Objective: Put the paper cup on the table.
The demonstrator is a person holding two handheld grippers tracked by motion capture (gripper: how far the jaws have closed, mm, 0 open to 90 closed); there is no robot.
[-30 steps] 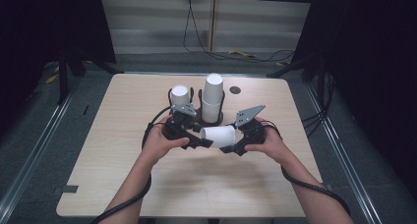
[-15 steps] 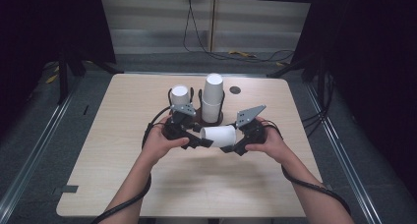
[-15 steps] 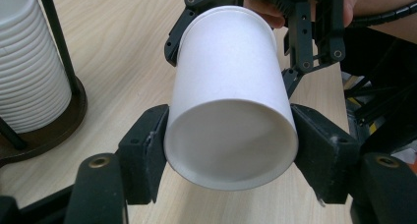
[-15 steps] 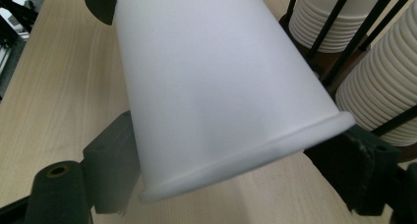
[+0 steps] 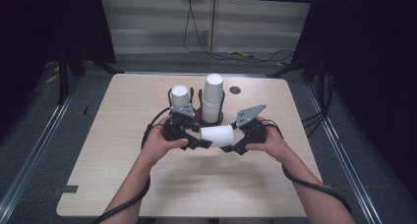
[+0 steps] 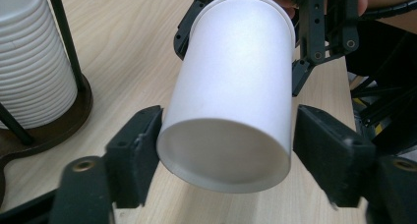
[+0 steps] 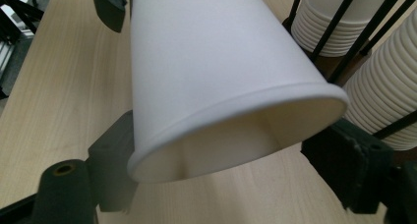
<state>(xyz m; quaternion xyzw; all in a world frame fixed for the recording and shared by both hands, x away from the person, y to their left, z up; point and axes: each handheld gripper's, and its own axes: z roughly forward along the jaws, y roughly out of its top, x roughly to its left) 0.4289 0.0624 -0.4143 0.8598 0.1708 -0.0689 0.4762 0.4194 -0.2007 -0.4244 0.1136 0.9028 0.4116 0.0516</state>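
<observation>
Paper cup (image 5: pixel 216 134): plain white, smooth matt wall, tapered, rolled lip at the mouth, flat recessed base. Lying on its side in the air just above mid-bench, base toward 9 o'clock and mouth toward 3 o'clock in the high view.

Left gripper (image 5: pixel 204 144): black blocky jaws standing apart at either side of the cup's base end, having just been opening. In the left gripper view (image 6: pixel 226 160), one jaw close against the wall, a sliver of light wood between the other jaw and the cup (image 6: pixel 231 101).

Right gripper (image 5: pixel 230 148): jaws having just been closing, clamped on the cup's mouth end. In the right gripper view (image 7: pixel 231 170), rolled lip of the cup (image 7: pixel 206 71) caught between the two black jaws.

Bench (image 5: pixel 123 184): pale wood-grain top, rounded corners, small dark round insert (image 5: pixel 235 90) at 1 o'clock from the cup.

At 12 o'clock from the cup, just behind both hands, two stacks of ribbed white cups in thin black wire posts on a dark brown round base (image 6: pixel 49 130): short stack (image 5: pixel 180 94) toward 11 o'clock, tall stack (image 5: pixel 213 94) straight at 12.

Open bench at 6 o'clock up to the near edge, broad bare strips at 9 and 3 o'clock; tight only toward 12, with the stacks near the grippers.
</observation>
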